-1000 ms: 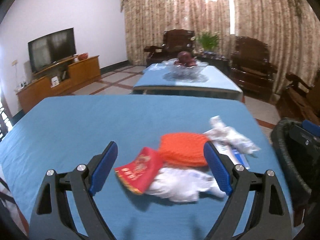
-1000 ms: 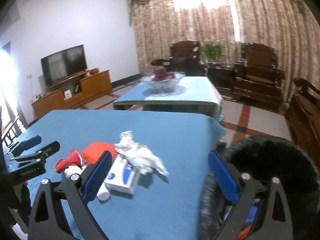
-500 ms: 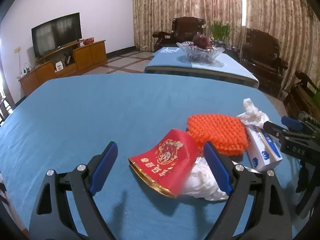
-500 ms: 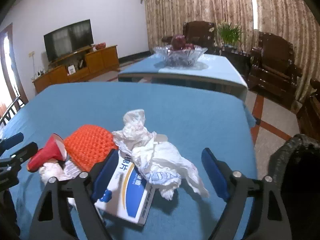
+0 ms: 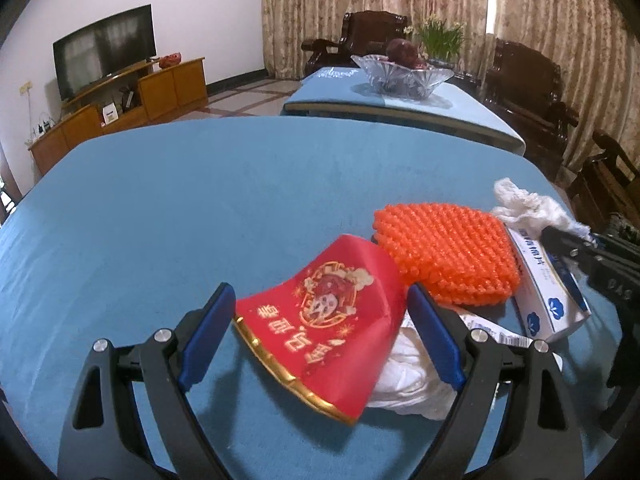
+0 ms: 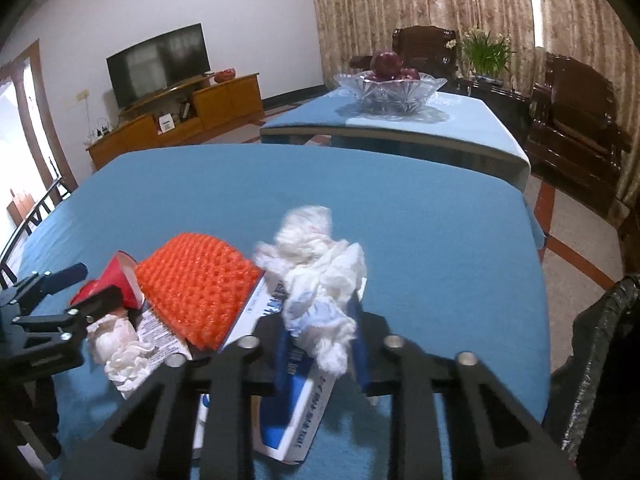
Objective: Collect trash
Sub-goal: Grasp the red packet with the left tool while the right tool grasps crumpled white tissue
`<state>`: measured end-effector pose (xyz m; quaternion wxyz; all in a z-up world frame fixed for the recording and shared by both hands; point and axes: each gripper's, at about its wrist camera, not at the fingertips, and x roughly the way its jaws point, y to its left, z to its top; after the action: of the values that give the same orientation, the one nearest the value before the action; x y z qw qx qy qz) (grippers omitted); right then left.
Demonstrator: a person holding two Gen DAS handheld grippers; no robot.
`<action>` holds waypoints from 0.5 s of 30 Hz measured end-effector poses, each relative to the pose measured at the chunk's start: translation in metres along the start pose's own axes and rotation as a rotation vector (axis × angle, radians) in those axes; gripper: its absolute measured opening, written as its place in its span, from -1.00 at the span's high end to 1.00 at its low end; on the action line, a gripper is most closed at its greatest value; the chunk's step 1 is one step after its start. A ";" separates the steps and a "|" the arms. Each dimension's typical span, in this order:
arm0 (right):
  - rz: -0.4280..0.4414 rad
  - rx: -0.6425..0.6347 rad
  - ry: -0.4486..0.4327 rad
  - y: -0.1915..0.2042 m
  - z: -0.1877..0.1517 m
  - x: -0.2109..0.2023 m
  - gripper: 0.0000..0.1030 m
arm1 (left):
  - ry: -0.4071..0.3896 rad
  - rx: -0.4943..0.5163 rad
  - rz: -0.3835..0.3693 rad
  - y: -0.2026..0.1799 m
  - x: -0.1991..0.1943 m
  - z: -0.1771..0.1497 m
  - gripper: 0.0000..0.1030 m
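Pinching the crumpled white tissue [image 6: 320,280] at the pile's 3 o'clock edge, the right tongs [image 6: 320,344] are clenched on it above the blue-and-white box [image 6: 296,412]. The left tongs [image 5: 320,336] are spread wide — released — either side of the red packet [image 5: 324,320] on the blue counter [image 5: 200,200], with the orange mesh pad [image 5: 440,256] at 1 o'clock.

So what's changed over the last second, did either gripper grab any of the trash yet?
Yes. The right gripper moved in from beside the black bin and closed on the crumpled white tissue lying on the white and blue box. The left gripper advanced until its open fingers straddle the red packet, not gripping. The orange mesh pad and blue tablecloth stayed put.
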<state>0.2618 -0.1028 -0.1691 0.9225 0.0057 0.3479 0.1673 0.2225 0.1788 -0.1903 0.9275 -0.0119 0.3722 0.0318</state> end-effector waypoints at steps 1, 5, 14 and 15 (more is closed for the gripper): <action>-0.001 0.006 -0.008 -0.002 0.000 -0.002 0.66 | 0.011 -0.001 0.001 0.000 0.003 0.000 -0.65; -0.007 0.019 -0.038 -0.005 0.001 -0.010 0.67 | 0.028 -0.020 -0.003 0.000 0.009 0.002 -0.56; -0.017 0.026 -0.093 -0.007 0.002 -0.030 0.67 | 0.007 -0.052 -0.018 0.005 0.005 0.007 0.16; -0.014 0.029 -0.099 -0.006 0.002 -0.033 0.67 | 0.001 -0.060 -0.021 0.006 0.004 0.008 0.18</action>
<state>0.2420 -0.1186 -0.1475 0.9395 0.0249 0.3041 0.1555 0.2301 0.1854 -0.1872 0.9269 -0.0436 0.3713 0.0334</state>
